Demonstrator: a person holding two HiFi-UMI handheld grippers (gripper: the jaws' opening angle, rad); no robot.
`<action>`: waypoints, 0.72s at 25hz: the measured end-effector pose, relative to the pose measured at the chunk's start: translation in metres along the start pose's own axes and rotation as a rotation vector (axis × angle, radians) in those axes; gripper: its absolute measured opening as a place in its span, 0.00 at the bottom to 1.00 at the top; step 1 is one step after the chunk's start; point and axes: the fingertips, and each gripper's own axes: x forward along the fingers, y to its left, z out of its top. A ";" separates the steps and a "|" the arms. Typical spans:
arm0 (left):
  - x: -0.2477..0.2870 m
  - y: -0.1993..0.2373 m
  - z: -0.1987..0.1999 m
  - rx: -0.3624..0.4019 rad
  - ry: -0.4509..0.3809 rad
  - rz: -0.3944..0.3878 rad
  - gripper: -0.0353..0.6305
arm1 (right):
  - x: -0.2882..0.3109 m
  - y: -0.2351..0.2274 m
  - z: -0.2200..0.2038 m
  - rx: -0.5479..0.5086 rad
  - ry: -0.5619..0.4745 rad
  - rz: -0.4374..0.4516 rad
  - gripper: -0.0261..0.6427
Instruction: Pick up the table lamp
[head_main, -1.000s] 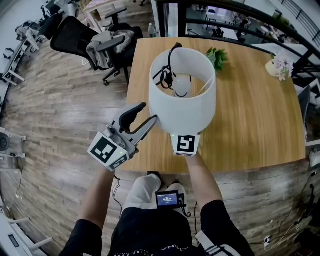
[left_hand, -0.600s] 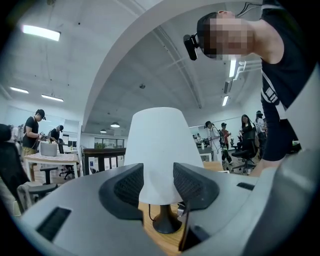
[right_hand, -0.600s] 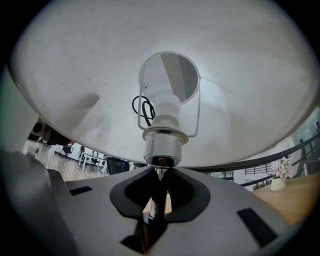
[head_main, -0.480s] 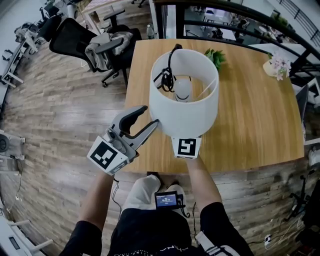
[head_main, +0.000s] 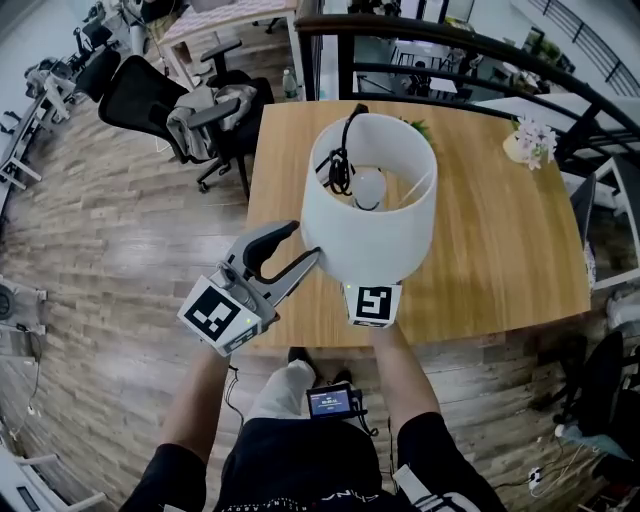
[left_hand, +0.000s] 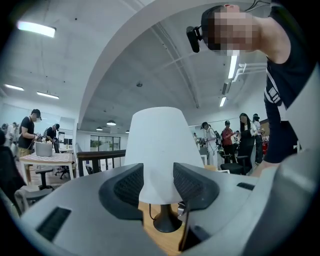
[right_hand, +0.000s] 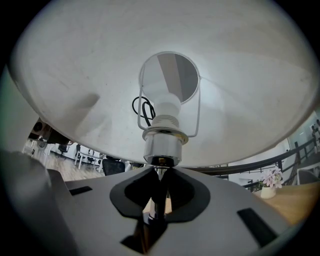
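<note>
No text can be read. The small screen (head_main: 333, 402) at the person's waist shows figures too tiny to read.

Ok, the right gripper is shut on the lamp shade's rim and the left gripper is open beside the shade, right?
Not quite. The right gripper is shut on the lamp's thin stem just under the socket, not on the rim of the shade; the right gripper view shows it. The left gripper is open beside the shade.
</note>
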 end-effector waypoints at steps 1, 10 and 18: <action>-0.001 -0.002 0.005 -0.012 0.001 -0.011 0.32 | -0.001 -0.002 0.005 -0.002 0.001 0.000 0.16; -0.013 -0.027 0.063 -0.063 -0.036 -0.116 0.32 | -0.022 -0.011 0.065 -0.057 0.027 0.007 0.16; -0.027 -0.039 0.106 -0.060 -0.055 -0.153 0.32 | -0.032 -0.014 0.115 0.093 -0.050 -0.064 0.16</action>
